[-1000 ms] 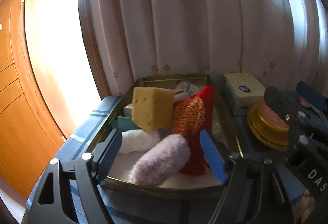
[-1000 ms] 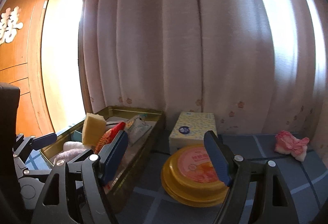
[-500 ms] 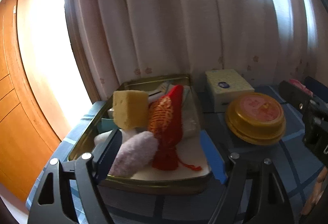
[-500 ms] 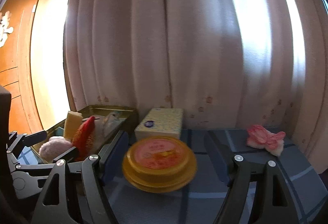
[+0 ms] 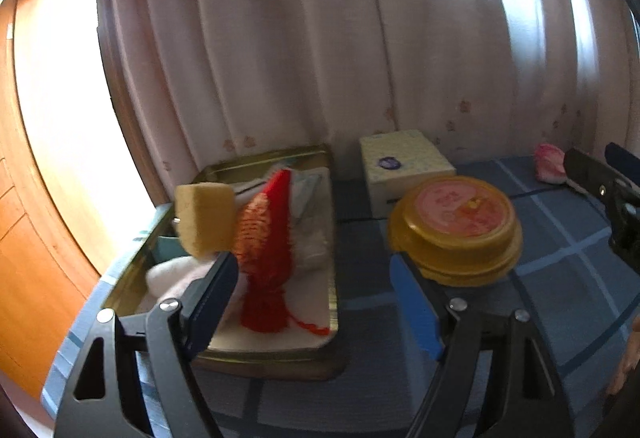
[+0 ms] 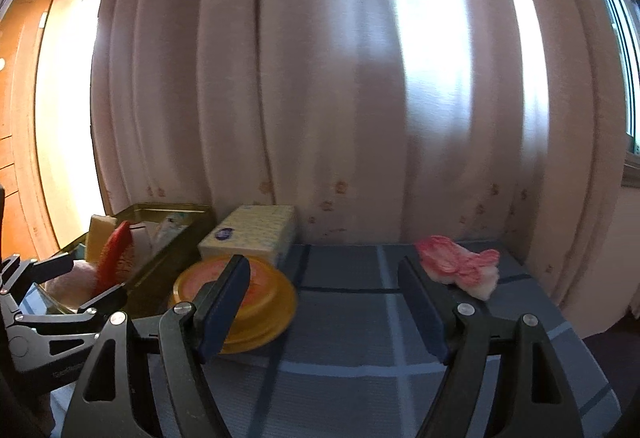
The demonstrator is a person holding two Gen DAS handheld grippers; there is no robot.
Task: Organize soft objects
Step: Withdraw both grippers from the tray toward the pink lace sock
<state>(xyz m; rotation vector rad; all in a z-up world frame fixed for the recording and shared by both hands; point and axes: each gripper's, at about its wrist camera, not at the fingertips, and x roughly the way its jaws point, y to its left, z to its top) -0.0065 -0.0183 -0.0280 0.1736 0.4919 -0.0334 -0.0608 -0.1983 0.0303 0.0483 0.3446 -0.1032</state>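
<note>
At the left, a gold tin (image 5: 330, 222) is holding a yellow sponge (image 5: 205, 217) and a red pouch (image 5: 262, 238). The left tongs (image 5: 314, 296) are gaping wide with nothing between them. The right tongs (image 6: 324, 302) are likewise standing wide open and empty. Beyond them to the right, a pink cloth (image 6: 460, 264) is lying on the blue checked tabletop (image 6: 352, 334).

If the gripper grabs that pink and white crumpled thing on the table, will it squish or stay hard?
The pink and white thing looks like crumpled cloth, so it would probably squish and hang floppy. It seems light for its size, since it lies loosely bunched on the table. Its folds look lumpy, so it likely won't roll or slip.
</note>
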